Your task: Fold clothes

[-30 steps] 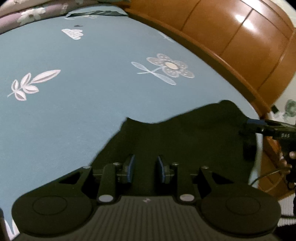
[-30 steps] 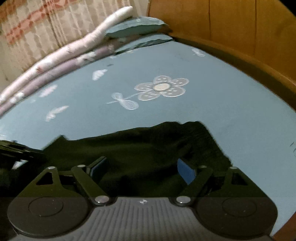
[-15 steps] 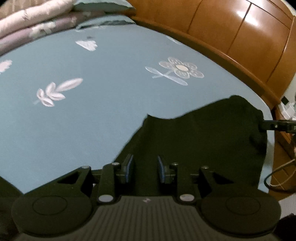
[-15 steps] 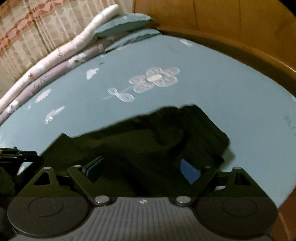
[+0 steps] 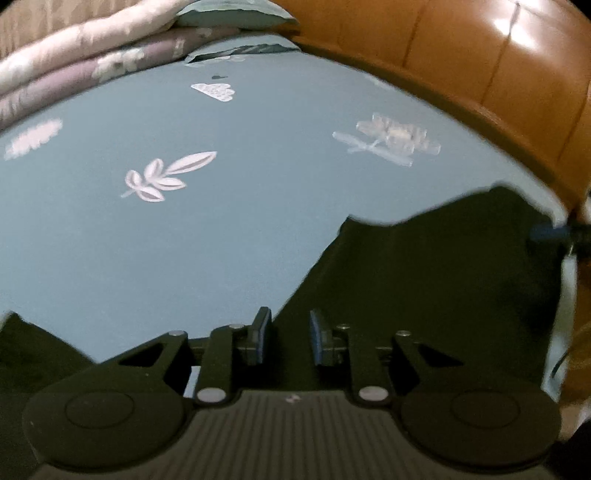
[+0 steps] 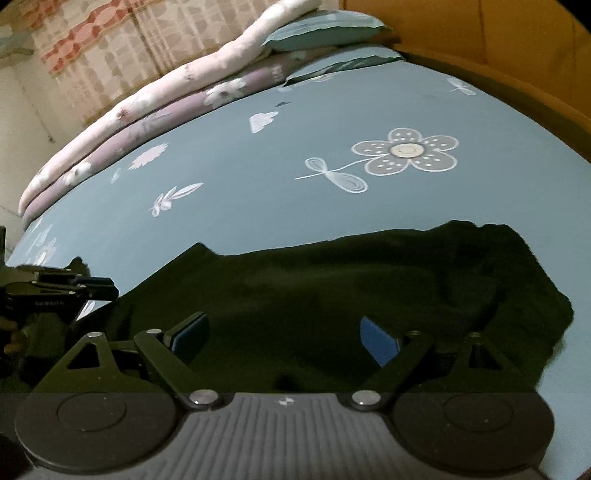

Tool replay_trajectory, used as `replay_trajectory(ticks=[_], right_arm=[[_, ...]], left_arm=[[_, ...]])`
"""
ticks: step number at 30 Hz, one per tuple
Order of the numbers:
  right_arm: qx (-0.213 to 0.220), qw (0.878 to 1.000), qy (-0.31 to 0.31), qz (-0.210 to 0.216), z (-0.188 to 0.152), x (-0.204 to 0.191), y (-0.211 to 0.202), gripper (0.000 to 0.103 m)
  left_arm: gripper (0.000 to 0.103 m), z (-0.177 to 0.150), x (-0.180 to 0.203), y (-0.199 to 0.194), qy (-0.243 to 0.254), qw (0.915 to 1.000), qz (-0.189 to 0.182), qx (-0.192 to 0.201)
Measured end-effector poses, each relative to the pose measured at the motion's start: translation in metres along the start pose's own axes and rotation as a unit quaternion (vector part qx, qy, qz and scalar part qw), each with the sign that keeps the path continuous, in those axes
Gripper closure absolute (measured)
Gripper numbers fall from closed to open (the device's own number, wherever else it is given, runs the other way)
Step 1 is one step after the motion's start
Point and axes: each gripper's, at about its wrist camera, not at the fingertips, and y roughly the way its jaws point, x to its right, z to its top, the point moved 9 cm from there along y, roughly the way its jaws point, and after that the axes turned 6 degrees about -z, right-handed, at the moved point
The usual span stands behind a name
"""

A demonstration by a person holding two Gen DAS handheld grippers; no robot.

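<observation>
L claw closing on edge of black garment, R claw wide open over it.
Risk: L gripper pads may pinch air or 1 layer only, since garment edge on blue bed sheet sits right at jaws w/ gap left; can't tell if cloth caught. R gripper holds nothing, hovers above cloth.

One dark garment, two tongs, two pillows

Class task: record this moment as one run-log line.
stage: gathering black garment on blue bedsheet | left claw: closing, garment edge between | right claw: open above garment
</observation>
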Motion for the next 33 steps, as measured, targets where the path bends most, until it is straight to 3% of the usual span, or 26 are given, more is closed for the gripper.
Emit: replay_trajectory(ticks=[4,11,13,16,17,18,25,33], right_arm=[[-0.006,1.0,0.0,0.005,-0.001,-0.001,0.004,0.011],[-0.013,1.0,-0.001,0.008,-0.002,-0.005,0.009,0.011],[-0.014,1.0,-0.003,0.008,-0.003,-0.007,0.009,0.011],[-0.015,1.0,-0.005,0.004,-0.005,-0.008,0.008,0.011],[-0.016,1.0,-0.006,0.002,-0.006,-0.008,0.007,0.011],[-0.016,1.0,-0.005,0.0,-0.006,-0.008,0.006,0.011],[-0.011,1.0,0.005,0.0,-0.004,-0.003,0.004,0.011],[-0.018,1.0,-0.001,0.009,-0.006,-0.008,0.011,0.011]], left_arm=[[0.084,-0.017,-0.008,0.0,0.014,0.9993,0.006,-0.035],[0.083,-0.026,-0.009,0.01,0.049,0.9971,-0.001,-0.058],[0.078,-0.025,-0.011,0.014,0.064,0.996,-0.007,-0.062],[0.083,-0.023,-0.013,0.016,0.065,0.995,-0.024,-0.072],[0.096,-0.023,-0.012,0.015,0.069,0.9945,-0.026,-0.074],[0.1,-0.022,-0.012,0.012,0.069,0.9946,-0.027,-0.073],[0.102,-0.012,-0.012,-0.009,0.053,0.9972,-0.03,-0.042],[0.102,-0.022,-0.021,0.014,0.024,0.9982,-0.018,-0.052]])
